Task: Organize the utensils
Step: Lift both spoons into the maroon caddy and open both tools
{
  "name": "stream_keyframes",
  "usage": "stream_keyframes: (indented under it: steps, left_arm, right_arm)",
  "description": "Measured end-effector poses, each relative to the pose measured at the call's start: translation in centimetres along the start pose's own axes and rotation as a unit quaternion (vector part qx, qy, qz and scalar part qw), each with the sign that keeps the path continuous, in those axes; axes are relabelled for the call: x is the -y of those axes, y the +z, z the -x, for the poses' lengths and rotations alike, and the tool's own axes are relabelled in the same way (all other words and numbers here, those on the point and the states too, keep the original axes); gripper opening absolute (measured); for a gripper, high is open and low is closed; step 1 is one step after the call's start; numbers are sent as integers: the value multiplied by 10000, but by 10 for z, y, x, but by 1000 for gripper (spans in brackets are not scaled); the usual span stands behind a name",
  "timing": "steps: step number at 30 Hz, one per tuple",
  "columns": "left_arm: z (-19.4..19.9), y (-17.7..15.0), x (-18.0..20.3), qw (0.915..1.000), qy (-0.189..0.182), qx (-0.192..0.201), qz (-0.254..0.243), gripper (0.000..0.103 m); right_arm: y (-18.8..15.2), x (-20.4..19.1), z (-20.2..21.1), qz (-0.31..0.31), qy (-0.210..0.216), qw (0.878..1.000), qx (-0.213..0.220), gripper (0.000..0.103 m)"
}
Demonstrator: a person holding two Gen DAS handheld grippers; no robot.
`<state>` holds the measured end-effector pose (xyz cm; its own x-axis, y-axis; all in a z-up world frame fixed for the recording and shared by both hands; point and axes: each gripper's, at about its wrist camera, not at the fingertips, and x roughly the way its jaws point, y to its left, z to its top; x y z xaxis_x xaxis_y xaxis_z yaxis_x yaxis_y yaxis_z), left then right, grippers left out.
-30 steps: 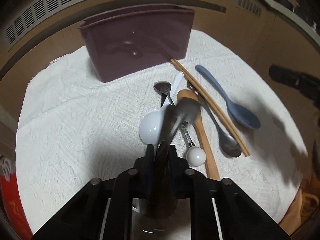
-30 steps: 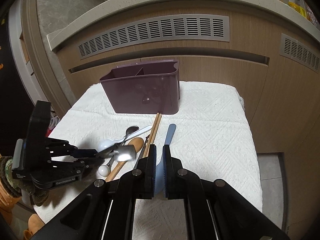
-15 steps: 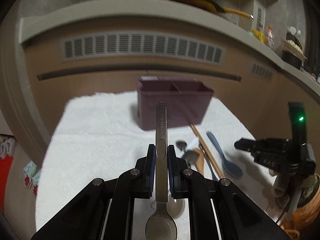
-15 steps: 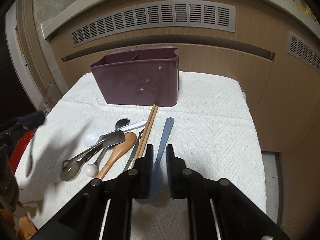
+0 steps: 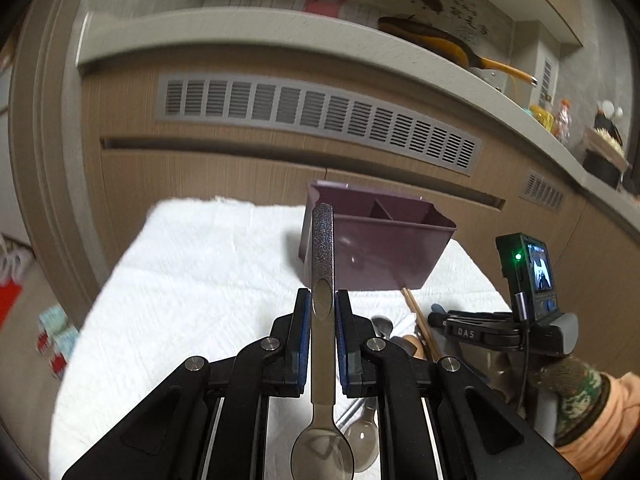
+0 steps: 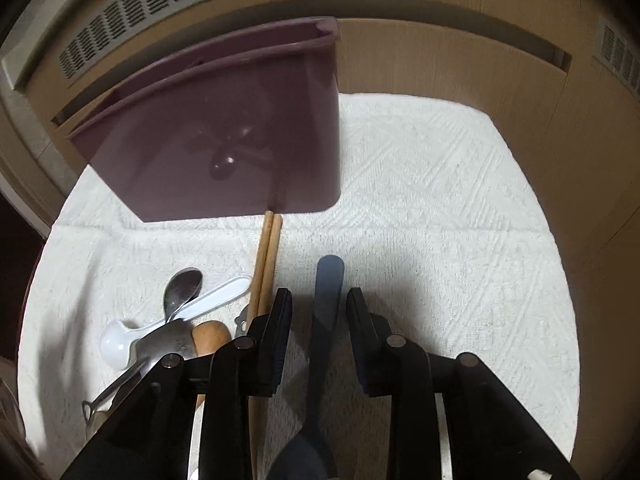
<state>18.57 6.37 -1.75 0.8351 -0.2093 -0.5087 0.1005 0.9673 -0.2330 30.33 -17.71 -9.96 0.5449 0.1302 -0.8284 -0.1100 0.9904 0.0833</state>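
My left gripper (image 5: 322,300) is shut on a metal spoon (image 5: 322,264), handle pointing up and away, bowl hanging near the camera. Beyond its tip stands the purple divided utensil holder (image 5: 384,252) on the white towel (image 5: 192,280). My right gripper (image 6: 319,300) hangs low over the towel (image 6: 440,264), jaws opening, astride the blue spoon (image 6: 326,312), whose handle lies between the pads without touching them. Left of it lie wooden chopsticks (image 6: 266,256), a white ladle spoon (image 6: 176,320), a small metal spoon (image 6: 182,286) and a wooden spoon (image 6: 210,336). The holder (image 6: 224,144) stands close behind.
The towel covers a low table in front of wooden cabinets with a vent grille (image 5: 320,116). A counter above carries a pan (image 5: 440,46) and small items. The right gripper's body and a gloved hand (image 5: 572,392) show at right in the left wrist view.
My left gripper lifted the metal spoon off the pile and swung up to face the holder. My right gripper dropped toward the blue spoon and its jaws parted around the handle.
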Motion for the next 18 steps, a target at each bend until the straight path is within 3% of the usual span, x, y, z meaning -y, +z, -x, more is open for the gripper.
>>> stream_keyframes:
  steps: [2,3,7,13,18]
  left_arm:
    - [0,-1,-2,10000,-22,-46,66,12]
    - [1,-1,-1,10000,-18,-51,72,12]
    - [11,-1,7,10000,-32,-13,24,12]
    - [31,5,25,9998,-178,110,-51,12]
    - [49,25,51,9975,-320,563,-295,12]
  right_arm:
    - [0,-5,-2,189,-92,9998,-42,26]
    - [0,-6,-1,259,-73,9996,-62,14]
    - [-6,1,15,277,250,9993,-27,12]
    - [-23,13,87,294,777,9950,551,12]
    - [-25,7,151,535,961,9849,1335,12]
